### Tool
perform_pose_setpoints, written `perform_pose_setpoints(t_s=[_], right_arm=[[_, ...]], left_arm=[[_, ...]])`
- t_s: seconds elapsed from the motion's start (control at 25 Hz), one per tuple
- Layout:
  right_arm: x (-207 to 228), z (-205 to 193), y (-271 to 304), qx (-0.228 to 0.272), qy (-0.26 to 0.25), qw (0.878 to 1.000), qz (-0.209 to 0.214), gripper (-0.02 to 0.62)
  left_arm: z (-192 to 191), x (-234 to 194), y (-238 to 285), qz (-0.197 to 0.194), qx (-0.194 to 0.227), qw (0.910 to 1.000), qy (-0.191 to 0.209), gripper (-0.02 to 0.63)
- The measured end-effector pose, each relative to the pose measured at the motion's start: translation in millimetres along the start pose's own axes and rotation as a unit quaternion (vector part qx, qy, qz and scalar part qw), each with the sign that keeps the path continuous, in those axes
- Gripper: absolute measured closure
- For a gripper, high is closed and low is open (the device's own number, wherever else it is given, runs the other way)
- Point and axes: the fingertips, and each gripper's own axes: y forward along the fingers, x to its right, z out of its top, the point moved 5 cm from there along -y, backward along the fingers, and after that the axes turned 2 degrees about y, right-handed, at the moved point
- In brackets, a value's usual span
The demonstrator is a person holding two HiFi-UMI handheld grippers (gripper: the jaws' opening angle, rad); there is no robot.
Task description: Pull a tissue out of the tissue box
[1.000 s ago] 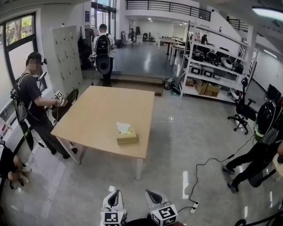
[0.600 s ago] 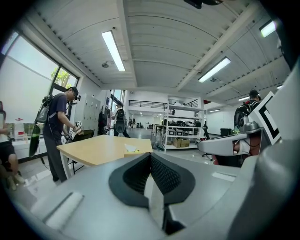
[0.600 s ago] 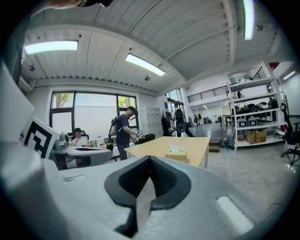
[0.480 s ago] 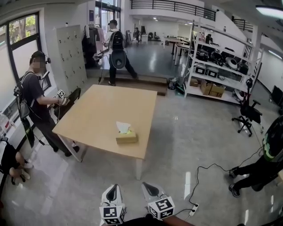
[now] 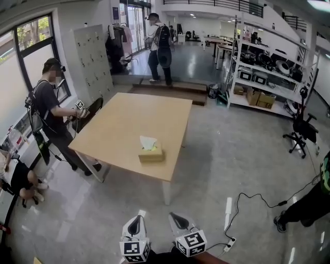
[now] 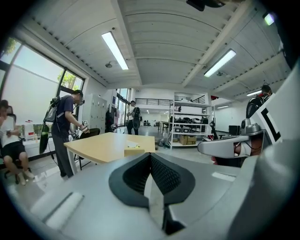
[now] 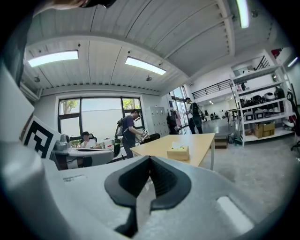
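Open lab or workshop hall, equipment shelving (image 5: 268, 77), lockers (image 5: 95, 56), polished floor (image 5: 247, 160), mezzanine railing (image 5: 216, 6)

Grey, black-padded left claw (image 5: 135, 220), right claw (image 5: 175, 217)

Wooden table (image 5: 129, 124), shelving rack (image 5: 264, 64), lockers (image 5: 94, 58)

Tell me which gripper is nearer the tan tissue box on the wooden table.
Neither clearly. The left gripper and right gripper, both shut, hang over the floor, well short of the tan tissue box, which sits ahead roughly between them.
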Motion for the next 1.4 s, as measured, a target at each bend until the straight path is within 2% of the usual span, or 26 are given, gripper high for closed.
perform_pose_setpoints(t_s=[0.28,0.6,0.72,0.96,1.2,1.4], right_arm=[[8.3,-4.4,-0.3,-0.003,0.010,1.000,-0.003,0.603],[26.9,4.0,20.7,-0.011,0.002,0.999,-0.043,0.603],[30.2,8.4,43.9,-0.018,0.003,0.998,-0.059,0.603],[29.3,21.6,102.7,-0.021,0.021,0.996,-0.079,0.603],[27.2,59.6,154.0,-0.010,0.013,0.993,-0.119,0.603],[25.8,66.9,182.2,-0.013,0.011,0.990,-0.137,0.603]], left_arm=[[1.9,5.9,5.7,0.003,-0.011,0.9999,-0.007,0.588],[2.3,-2.7,56.7,-0.041,-0.010,0.9991,-0.008,0.588],[7.1,-20.5,78.3,-0.059,-0.002,0.9983,0.003,0.588],[8.2,-76.6,120.6,-0.067,0.000,0.9977,0.009,0.588],[46.7,-121.7,160.5,-0.098,0.025,0.9948,0.013,0.588],[53.1,-150.5,175.5,-0.111,0.027,0.9935,0.007,0.588]])
